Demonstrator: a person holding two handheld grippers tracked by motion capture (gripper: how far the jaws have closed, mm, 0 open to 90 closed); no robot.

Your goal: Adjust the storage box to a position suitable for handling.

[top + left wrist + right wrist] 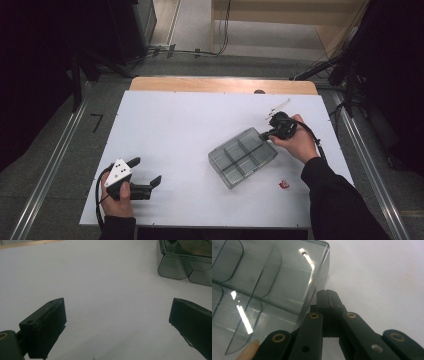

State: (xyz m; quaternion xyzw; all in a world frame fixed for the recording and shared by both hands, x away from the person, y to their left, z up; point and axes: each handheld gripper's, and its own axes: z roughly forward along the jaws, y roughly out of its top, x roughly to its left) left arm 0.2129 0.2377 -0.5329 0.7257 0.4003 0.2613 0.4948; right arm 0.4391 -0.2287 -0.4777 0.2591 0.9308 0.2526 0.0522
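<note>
No readable text — no labels, brands or numbers.

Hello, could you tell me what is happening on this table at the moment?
A person works at a white table with a tool in each hand. The right tool has its jaws shut together, with nothing between them, and its tip sits right beside the corner of a clear plastic compartment box; whether it touches the wall is hard to tell. The left tool rests near the front left of the table with its jaws open and empty. A small red object lies on the table near the box.
</note>
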